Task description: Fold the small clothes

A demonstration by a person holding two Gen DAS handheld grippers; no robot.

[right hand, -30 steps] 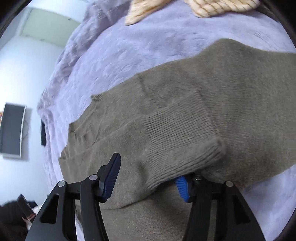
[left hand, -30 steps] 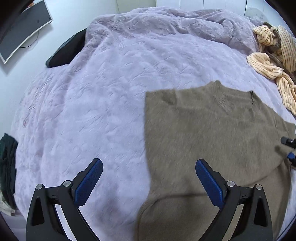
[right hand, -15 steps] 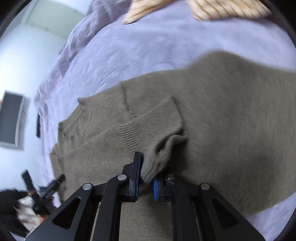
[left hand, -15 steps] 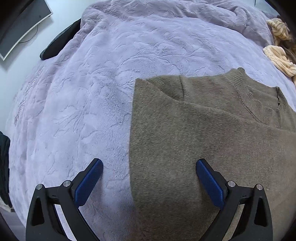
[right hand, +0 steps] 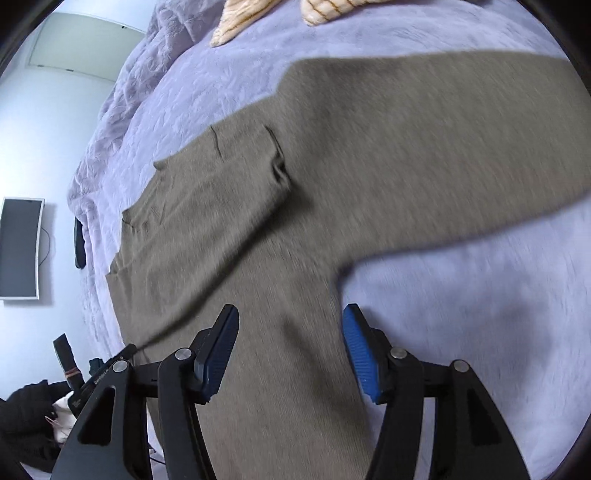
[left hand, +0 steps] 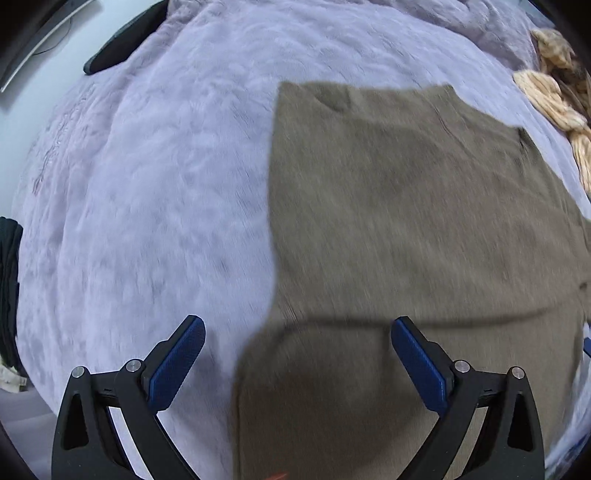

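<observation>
An olive-brown knitted sweater (left hand: pixel 413 221) lies flat on a lilac bedspread (left hand: pixel 147 184), one sleeve folded across its body. My left gripper (left hand: pixel 297 350) hangs open above the sweater's left edge, nothing between its blue pads. In the right wrist view the sweater (right hand: pixel 295 206) fills the middle, and the folded sleeve's cuff (right hand: pixel 277 173) rests on the body. My right gripper (right hand: pixel 290 343) hovers over the sweater's lower part with its jaws opening; the pads grip nothing, only the flat knit shows between them.
A cream striped garment (left hand: pixel 554 96) is heaped at the bed's far right (right hand: pixel 321 11). A dark object (left hand: pixel 122 44) lies at the bed's far left edge. A monitor (right hand: pixel 18 247) hangs on the wall. Dark clothes (right hand: pixel 26 424) lie off the bed's side.
The right gripper closed on the sleeve cuff, carried it over the sweater's body, then let go and drew back. The left gripper, open throughout, shifted over the sweater's left edge.
</observation>
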